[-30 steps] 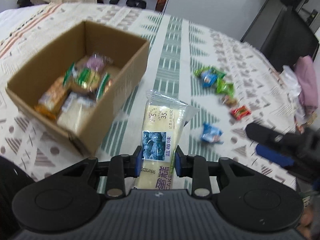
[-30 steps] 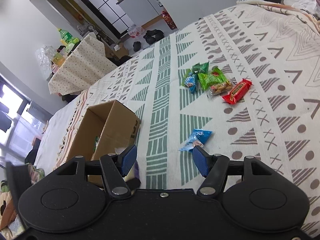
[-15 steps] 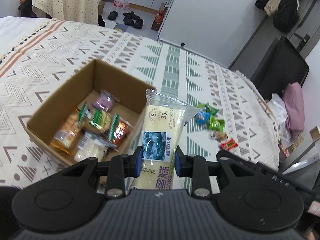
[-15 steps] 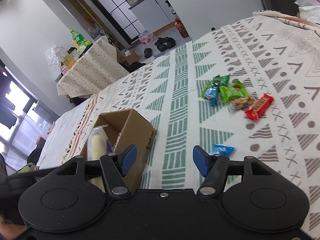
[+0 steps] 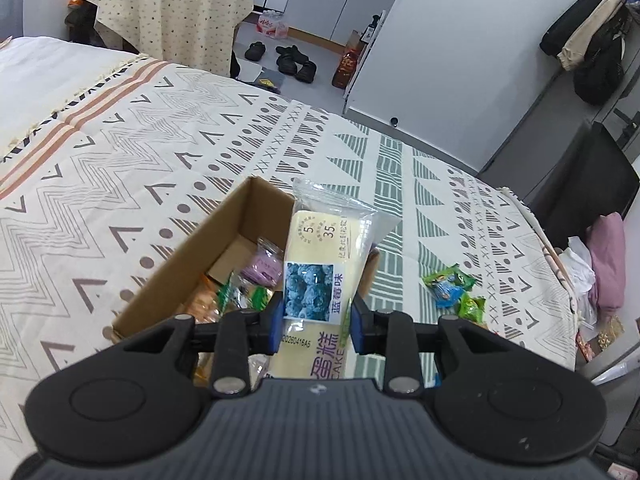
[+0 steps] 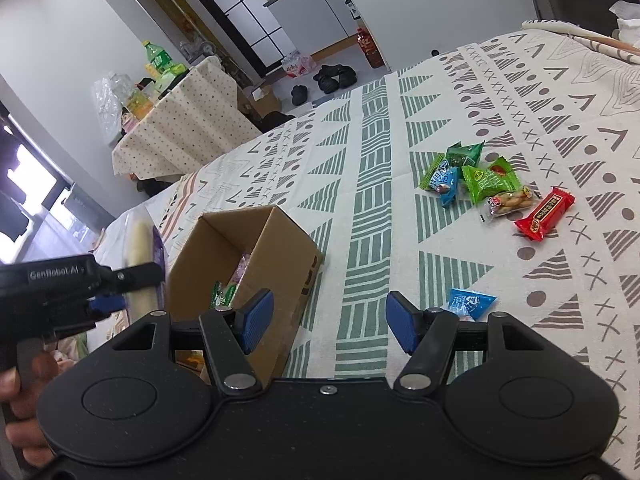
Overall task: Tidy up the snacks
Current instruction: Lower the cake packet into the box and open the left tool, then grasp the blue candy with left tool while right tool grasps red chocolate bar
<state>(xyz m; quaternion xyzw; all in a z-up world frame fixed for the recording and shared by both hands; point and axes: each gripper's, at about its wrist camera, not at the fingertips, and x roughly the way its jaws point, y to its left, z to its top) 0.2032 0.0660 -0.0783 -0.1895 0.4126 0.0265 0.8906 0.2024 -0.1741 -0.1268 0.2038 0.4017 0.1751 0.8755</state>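
Note:
My left gripper (image 5: 316,322) is shut on a pale yellow blueberry cake packet (image 5: 320,276) and holds it upright above the near end of the open cardboard box (image 5: 188,256), which holds several snack packets. The right wrist view shows the box (image 6: 276,256), the left gripper and the cake packet (image 6: 138,248) at the left. My right gripper (image 6: 326,322) is open and empty above the cloth, with a small blue snack packet (image 6: 470,304) just right of it. A cluster of loose snacks (image 6: 488,188) lies farther out, with a red packet (image 6: 546,214).
The patterned cloth (image 5: 120,168) covers the bed-like surface. A dotted-cloth table (image 5: 172,4) with bottles stands beyond it, and shoes (image 5: 288,56) lie on the floor. A black chair (image 5: 588,184) and pink cloth (image 5: 608,264) are at the right edge.
My left gripper has lifted and moved left with the cake packet, from beside the box to over it. My right gripper has drawn back a little and stays open.

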